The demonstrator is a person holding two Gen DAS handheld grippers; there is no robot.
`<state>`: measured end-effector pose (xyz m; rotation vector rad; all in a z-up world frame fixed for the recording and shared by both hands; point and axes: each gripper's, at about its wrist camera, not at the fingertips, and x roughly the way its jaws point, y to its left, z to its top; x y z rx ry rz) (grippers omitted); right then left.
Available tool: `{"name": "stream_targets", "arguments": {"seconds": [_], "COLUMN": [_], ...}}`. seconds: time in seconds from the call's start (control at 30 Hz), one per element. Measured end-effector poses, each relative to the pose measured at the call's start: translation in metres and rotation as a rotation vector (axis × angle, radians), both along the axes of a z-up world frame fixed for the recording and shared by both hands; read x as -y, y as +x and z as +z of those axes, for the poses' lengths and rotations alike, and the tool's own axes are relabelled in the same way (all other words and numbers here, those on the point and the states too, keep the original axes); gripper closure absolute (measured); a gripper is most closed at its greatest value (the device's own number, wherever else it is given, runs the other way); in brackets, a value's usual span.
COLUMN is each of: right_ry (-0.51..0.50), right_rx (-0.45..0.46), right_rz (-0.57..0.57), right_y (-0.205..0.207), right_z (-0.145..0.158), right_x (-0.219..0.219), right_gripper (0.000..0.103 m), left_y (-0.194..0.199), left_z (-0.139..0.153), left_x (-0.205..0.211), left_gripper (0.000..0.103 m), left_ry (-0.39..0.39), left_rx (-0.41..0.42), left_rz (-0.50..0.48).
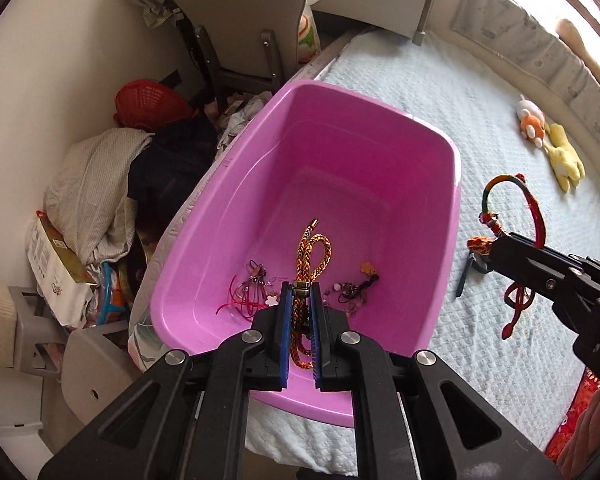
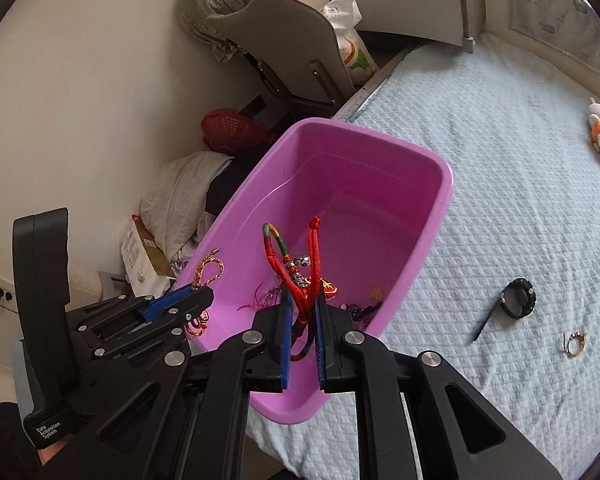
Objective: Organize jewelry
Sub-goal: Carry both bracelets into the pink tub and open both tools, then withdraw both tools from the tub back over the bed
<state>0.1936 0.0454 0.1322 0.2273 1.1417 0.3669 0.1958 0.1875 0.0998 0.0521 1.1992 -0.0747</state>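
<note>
Left gripper (image 1: pixel 300 292) clamps orange braided cord (image 1: pixel 314 246) over pink tub (image 1: pixel 380 128); right gripper (image 2: pixel 303 300) pinches red string bracelet (image 2: pixel 296 256).

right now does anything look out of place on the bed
Yes: a black watch and a small gold ring-like piece lie loose on the bedspread, outside the pink tub where other jewelry sits. Nothing looks spilled or broken.

Beneath the matt black plastic left gripper (image 1: pixel 300 300), a glossy, smooth pink plastic tub (image 1: pixel 380 152) rests on a pale blue quilted cloth bedspread (image 1: pixel 440 92).
</note>
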Motion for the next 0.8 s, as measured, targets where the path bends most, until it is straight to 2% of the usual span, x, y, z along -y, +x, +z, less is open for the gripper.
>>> {"name": "stream_targets", "arguments": {"seconds": [0.23,0.27,0.33,0.37,0.4,0.47,0.6,0.8], "right_ry": [-0.036,-0.047,-0.063,-0.067,-0.076,-0.087,-0.108,-0.111], "right_rx": [-0.115,-0.123,-0.143,-0.151,-0.156,-0.155,-0.153,-0.163], "right_rz": [-0.007,-0.007,-0.003,0.000,-0.001,0.000,-0.006,-0.026], "right_y": [0.024,0.027,0.030,0.031,0.032,0.032,0.030,0.025], "right_z": [-0.040,-0.043,-0.047,-0.048,-0.049,-0.049,-0.049,-0.050], "right_x": [-0.016,-0.018,-0.020,-0.020,-0.020,-0.020,-0.018,-0.011], "right_gripper": [0.093,0.093,0.093,0.089,0.084,0.075,0.063,0.057], "left_y": [0.022,0.023,0.024,0.024,0.023,0.022,0.026,0.024], "left_z": [-0.028,-0.030,-0.032,-0.032,-0.030,-0.026,-0.031,-0.032], "left_x": [-0.011,-0.012,-0.013,-0.013,-0.014,-0.017,-0.023,-0.029], "left_gripper": [0.094,0.090,0.071,0.042,0.019,0.016,0.011,0.010], "left_ry": [0.033,0.041,0.059,0.075,0.089,0.083,0.094,0.081], "left_rx": [-0.081,-0.086,-0.084,-0.079,-0.065,-0.039,-0.083,-0.114], "left_rz": [-0.015,-0.014,-0.011,-0.006,0.003,0.015,0.038,0.083]}}
